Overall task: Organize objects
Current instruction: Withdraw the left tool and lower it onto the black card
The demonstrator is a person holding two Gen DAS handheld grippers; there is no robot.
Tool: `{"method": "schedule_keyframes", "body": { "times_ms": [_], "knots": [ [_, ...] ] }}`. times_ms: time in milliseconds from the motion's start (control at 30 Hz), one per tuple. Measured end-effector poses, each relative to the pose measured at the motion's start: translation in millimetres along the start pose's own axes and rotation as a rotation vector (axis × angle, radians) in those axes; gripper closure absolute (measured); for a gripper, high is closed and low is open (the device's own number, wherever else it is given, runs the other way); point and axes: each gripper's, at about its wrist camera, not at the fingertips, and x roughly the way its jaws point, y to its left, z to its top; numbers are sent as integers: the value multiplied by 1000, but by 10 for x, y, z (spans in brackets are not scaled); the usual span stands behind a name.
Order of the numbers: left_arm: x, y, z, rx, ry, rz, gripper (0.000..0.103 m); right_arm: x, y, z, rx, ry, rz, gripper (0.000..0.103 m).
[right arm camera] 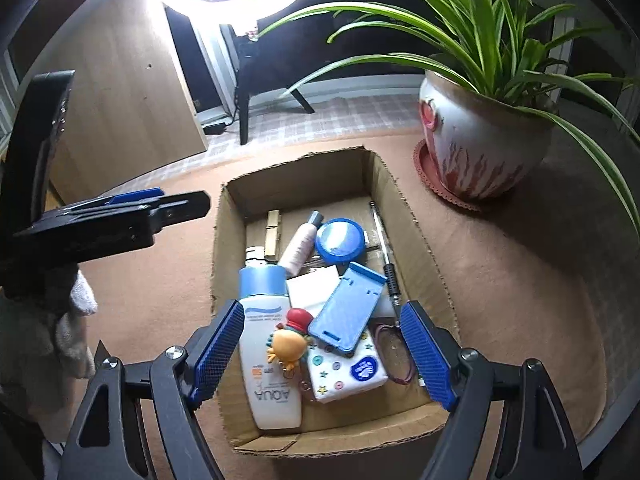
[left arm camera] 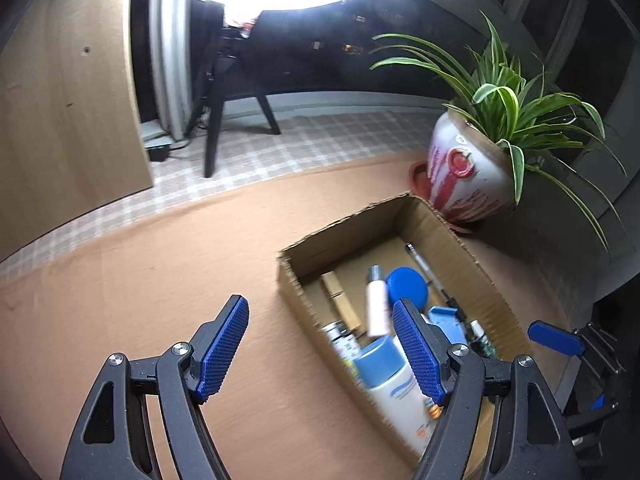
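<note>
An open cardboard box (right arm camera: 296, 164) sits on the brown table. Inside lie a white blue-capped bottle (right arm camera: 268, 344), an orange toy (right arm camera: 288, 344), a blue phone stand (right arm camera: 348, 312), a patterned white pouch (right arm camera: 352, 376), a blue round lid (right arm camera: 340, 240), a small pink bottle (right arm camera: 298, 246), a pen (right arm camera: 384, 248) and a wooden peg (right arm camera: 273, 232). My right gripper (right arm camera: 322, 306) hangs open over the box's near end, touching nothing. My left gripper (left arm camera: 320, 304) is open and empty above the left wall of the box (left arm camera: 344, 224). The white bottle (left arm camera: 396, 384) lies past its right finger.
A potted spider plant (right arm camera: 472, 144) on a red saucer stands right of the box, its leaves arching over the table. A ring light (right arm camera: 244, 0) on a tripod glares at the back, and a wooden panel (left arm camera: 68, 120) stands left. A gloved hand (right arm camera: 80, 296) holds the left gripper.
</note>
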Motion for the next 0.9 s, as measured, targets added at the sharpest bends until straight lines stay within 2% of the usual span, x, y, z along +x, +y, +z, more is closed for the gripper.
{"method": "schedule_keyframes", "body": {
  "times_ms": [233,400,600,767,900],
  "knots": [
    [-339,340,-303,-18,1,45,26,-126,184,-104,-2,-52,57,26],
    [-574,697,-640,-55,23,78,25,-156,318,-207,4,-66,107,26],
    [-795,1147,-1118,-113,67,137,25,-127,546,-318,-22,-24,77,26],
    [-880,1479,-1543,-169,125,168,25,-130,705,-417,-3,16,118,26],
    [-872,1603,-1866,-180,182,187,25,-131,883,-522,-24,35,131,26]
  ]
}}
